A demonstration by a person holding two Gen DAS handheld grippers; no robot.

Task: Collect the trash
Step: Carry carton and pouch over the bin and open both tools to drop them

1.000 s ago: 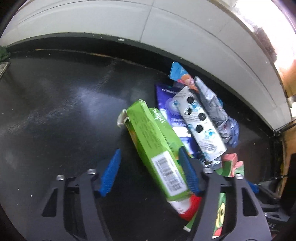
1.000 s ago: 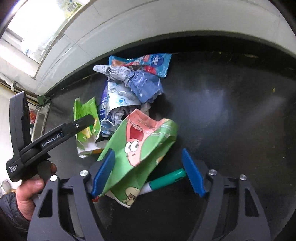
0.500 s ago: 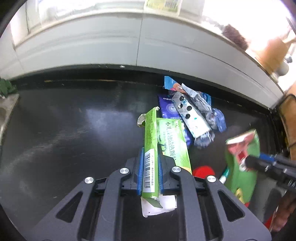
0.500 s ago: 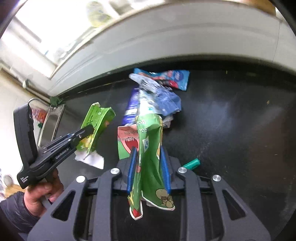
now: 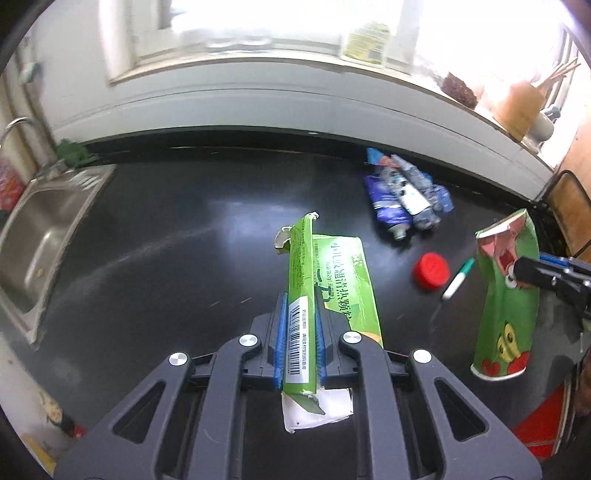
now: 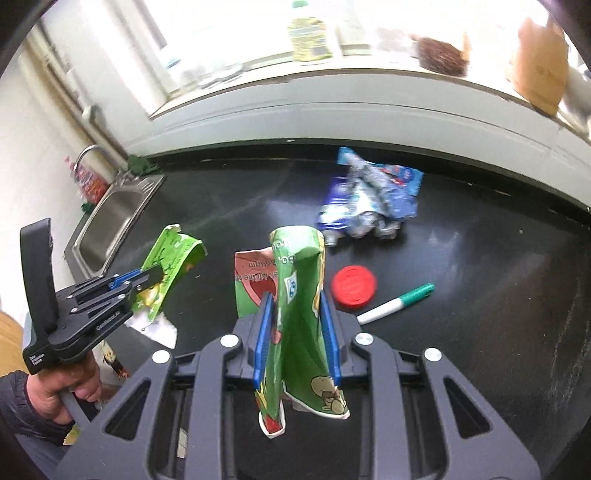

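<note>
The left gripper [image 5: 300, 334] clamps its jaws on a flattened green cardboard carton [image 5: 301, 314], light and stiff, taken edge-on; the right gripper [image 6: 297, 334] pinches a soft, crushable green cartoon-printed snack bag [image 6: 301, 314] mid-body, both held above the black table [image 6: 480, 295].

Black countertop [image 5: 147, 240] ahead, steel sink [image 5: 40, 225] far left, white backsplash wall [image 5: 258, 107] beyond, bright overexposed window [image 5: 258, 22] above.

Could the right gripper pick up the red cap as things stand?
Probably not yet: the right gripper is shut on a green cup, so its jaws are taken. The red cap itself lies uncovered on the counter, beside the marker.
</note>
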